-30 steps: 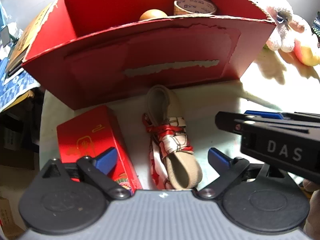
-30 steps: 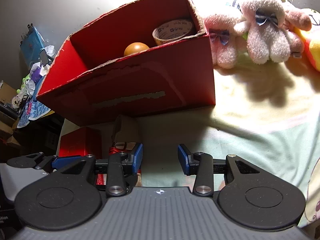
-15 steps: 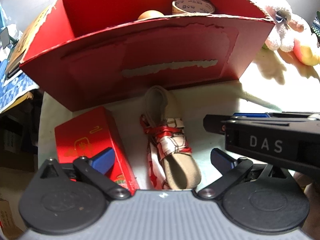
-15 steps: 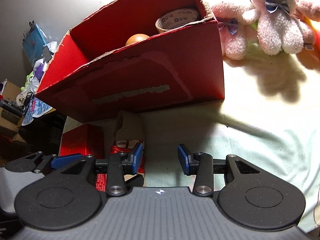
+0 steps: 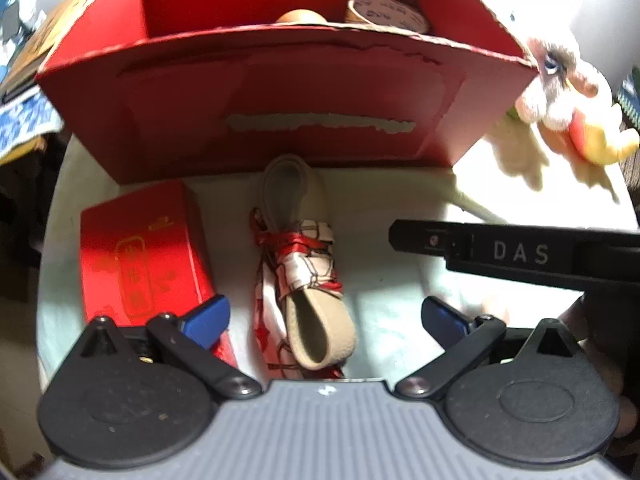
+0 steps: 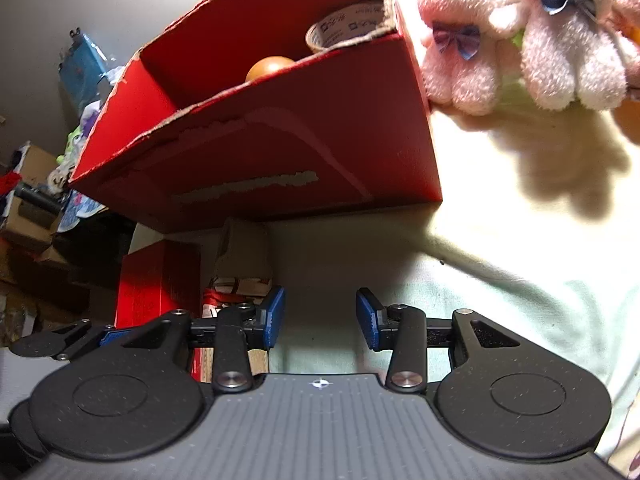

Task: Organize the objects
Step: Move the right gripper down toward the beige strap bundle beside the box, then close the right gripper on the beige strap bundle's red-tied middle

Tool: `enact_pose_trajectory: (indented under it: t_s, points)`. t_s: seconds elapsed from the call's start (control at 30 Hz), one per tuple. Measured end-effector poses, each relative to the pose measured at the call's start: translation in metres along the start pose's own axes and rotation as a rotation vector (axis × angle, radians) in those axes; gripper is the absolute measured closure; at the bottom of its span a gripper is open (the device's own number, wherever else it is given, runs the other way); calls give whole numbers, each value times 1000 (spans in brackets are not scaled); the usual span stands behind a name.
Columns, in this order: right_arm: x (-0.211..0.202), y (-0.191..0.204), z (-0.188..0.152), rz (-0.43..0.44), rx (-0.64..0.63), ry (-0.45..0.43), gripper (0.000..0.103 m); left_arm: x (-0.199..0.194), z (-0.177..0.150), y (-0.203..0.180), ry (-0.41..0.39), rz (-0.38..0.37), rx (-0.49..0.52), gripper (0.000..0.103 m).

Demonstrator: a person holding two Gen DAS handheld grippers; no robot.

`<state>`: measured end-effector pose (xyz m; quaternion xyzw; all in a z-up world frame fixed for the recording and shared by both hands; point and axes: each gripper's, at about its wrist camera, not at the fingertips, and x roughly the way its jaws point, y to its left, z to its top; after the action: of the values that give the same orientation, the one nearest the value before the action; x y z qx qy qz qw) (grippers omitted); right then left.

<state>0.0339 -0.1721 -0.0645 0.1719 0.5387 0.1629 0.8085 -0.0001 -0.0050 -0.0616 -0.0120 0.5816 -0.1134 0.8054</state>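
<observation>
- Left gripper (image 5: 324, 320) hangs wide open, empty, over a ribbon-tied beige strap (image 5: 308, 276) lying before the red box (image 5: 280, 92).
- Right gripper (image 6: 320, 318) half open, empty.
- Likely next: lower, pinch the strap, lift into box.

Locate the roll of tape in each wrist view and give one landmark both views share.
Left wrist view: the roll of tape is at top centre-right, inside the big red box, right of the orange ball.
Right wrist view: the roll of tape is upper centre, in the box's right corner, peeking over the rim.
Shared landmark: the orange ball beside it.
</observation>
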Motion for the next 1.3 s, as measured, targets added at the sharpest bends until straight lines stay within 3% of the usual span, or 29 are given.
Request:
enact_pose_trajectory:
  t_s: [0.23, 0.47, 0.57, 0.83, 1.13, 1.3]
  points:
    - [6, -6, 3, 78, -11, 35, 61, -1, -2, 5, -12, -40, -85, 2]
    - [12, -5, -1, 138, -26, 62, 61, 3, -2, 5, -31, -50, -97, 6]
    - [14, -8, -3, 163, -5, 65, 61, 5, -3, 3, -46, -81, -86, 19]
    - [13, -5, 2, 180, 51, 29, 60, 18, 2, 11, -28, -155, -68, 19]
    - [20, 1, 8, 168, 53, 53, 59, 30, 10, 6, 7, -272, -7, 21]
    - [18, 7, 15, 163, -37, 46, 59, 31, 10, 3, 27, -286, 49, 21]
